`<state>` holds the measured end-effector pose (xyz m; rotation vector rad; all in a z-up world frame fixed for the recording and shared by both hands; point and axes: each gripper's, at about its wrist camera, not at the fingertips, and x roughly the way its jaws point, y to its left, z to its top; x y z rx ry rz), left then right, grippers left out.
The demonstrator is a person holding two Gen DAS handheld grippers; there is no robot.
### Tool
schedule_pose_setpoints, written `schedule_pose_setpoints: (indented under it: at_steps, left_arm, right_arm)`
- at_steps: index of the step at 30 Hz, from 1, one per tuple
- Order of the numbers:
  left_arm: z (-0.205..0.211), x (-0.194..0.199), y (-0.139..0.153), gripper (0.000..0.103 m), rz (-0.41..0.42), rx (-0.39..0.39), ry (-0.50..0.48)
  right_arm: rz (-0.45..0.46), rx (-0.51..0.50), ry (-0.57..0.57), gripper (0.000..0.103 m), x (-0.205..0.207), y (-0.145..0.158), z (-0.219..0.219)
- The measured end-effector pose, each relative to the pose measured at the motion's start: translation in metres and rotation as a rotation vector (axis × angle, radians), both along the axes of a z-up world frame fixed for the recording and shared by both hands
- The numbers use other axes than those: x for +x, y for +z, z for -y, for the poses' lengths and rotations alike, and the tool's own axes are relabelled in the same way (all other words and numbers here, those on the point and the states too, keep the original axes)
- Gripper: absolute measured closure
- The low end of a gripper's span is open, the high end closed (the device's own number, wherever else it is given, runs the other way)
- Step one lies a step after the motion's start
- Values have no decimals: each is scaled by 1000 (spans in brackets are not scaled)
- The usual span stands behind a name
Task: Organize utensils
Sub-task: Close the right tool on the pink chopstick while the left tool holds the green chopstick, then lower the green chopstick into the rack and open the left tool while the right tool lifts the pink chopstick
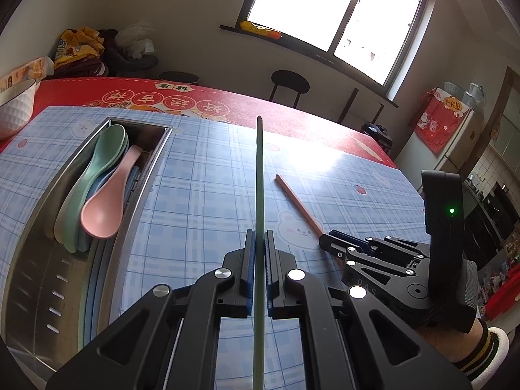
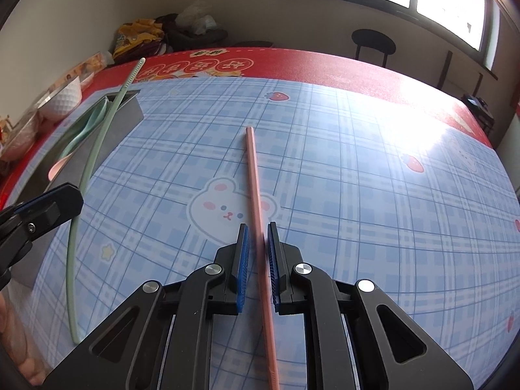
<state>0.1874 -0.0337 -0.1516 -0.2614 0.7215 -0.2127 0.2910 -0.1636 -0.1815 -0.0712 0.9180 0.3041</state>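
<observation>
At far left a white dimpled ceramic bowl (image 1: 16, 107) sits on the red printed tablecloth (image 1: 227, 97). Beside it, on the blue plaid bunny mat (image 1: 201, 195), a rectangular brushed-steel utensil box (image 1: 58, 260) holds matte plastic soup spoons (image 1: 104, 178): one pink, at least two green, some blue beneath. The left gripper (image 1: 259, 253) is clamped tight on one slim green chopstick (image 1: 259, 169), which runs straight out between its blue ribbed pads. Further right, the right gripper (image 2: 258, 253) stands nearly closed around one pink chopstick (image 2: 255, 182), which touches its right pad.
</observation>
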Motion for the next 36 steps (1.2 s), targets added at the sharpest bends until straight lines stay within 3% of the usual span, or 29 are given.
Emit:
schedule_pose_setpoints:
  at_steps: [7,18,29,36]
  left_arm:
    - [3,-2,0,97,2,6,1]
    - [3,0,0,97,1,11,0]
    - [-6,-3,5,97,-15,-53,-36]
    - [-48,-15,27,97,-2,-82,-24]
  right_arm:
    - [-26,67,1,91,5,-1,9]
    - [-21,75,-17,95,3,0,10]
    - [85,129,-85,97,-13,14,25]
    - [120,189,-130,97,-20,30,24]
